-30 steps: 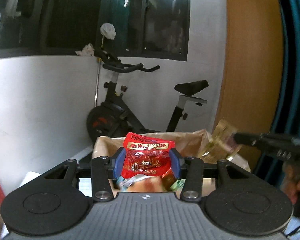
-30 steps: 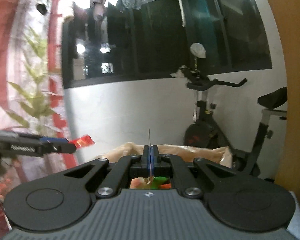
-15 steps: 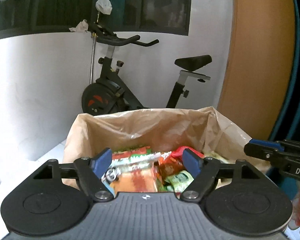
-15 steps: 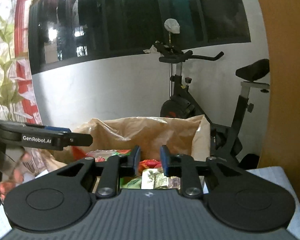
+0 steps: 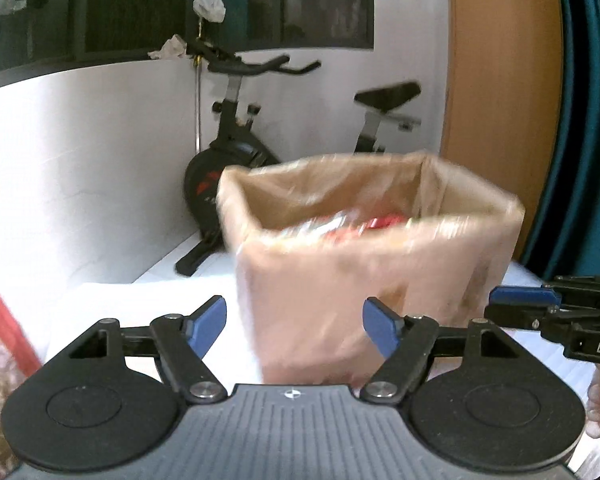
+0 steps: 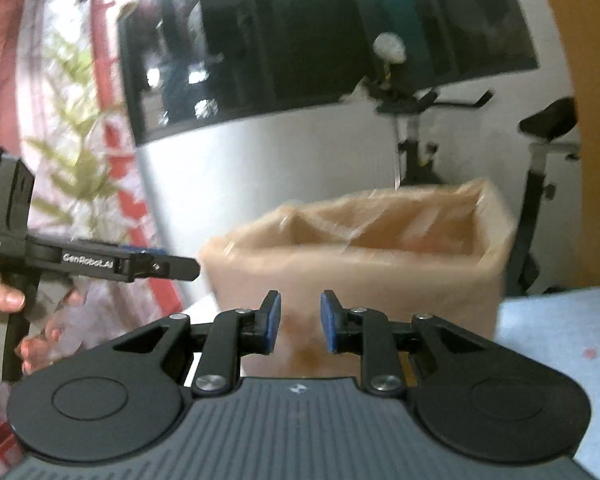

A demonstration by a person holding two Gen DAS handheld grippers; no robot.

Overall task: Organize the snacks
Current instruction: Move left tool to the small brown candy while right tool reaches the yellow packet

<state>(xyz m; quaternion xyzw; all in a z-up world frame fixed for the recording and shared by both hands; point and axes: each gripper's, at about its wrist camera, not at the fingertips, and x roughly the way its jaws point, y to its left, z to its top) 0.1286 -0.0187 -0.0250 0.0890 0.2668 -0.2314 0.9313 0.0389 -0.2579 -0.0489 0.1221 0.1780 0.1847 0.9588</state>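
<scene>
A brown paper bag [image 5: 364, 280] stands open on the white table [image 5: 148, 300], blurred by motion. Red and silvery snack packets [image 5: 360, 222] show inside it in the left wrist view. My left gripper [image 5: 294, 322] is open wide and empty, low in front of the bag's near side. My right gripper [image 6: 300, 322] is open with a narrower gap and empty, also in front of the bag [image 6: 364, 264]. The right gripper shows in the left wrist view at the right edge [image 5: 548, 312]. The left gripper shows in the right wrist view at the left [image 6: 100, 264].
A black exercise bike [image 5: 260, 140] stands behind the table against a white wall under a dark window [image 5: 180, 0]. An orange panel [image 5: 500, 100] and a teal curtain [image 5: 588, 120] are at right. A blue-white cloth [image 6: 560, 340] lies right of the bag.
A second ago my left gripper held a red snack packet and my right a thin packet, above the bag. Both let go into the bag and have drawn back and down.
</scene>
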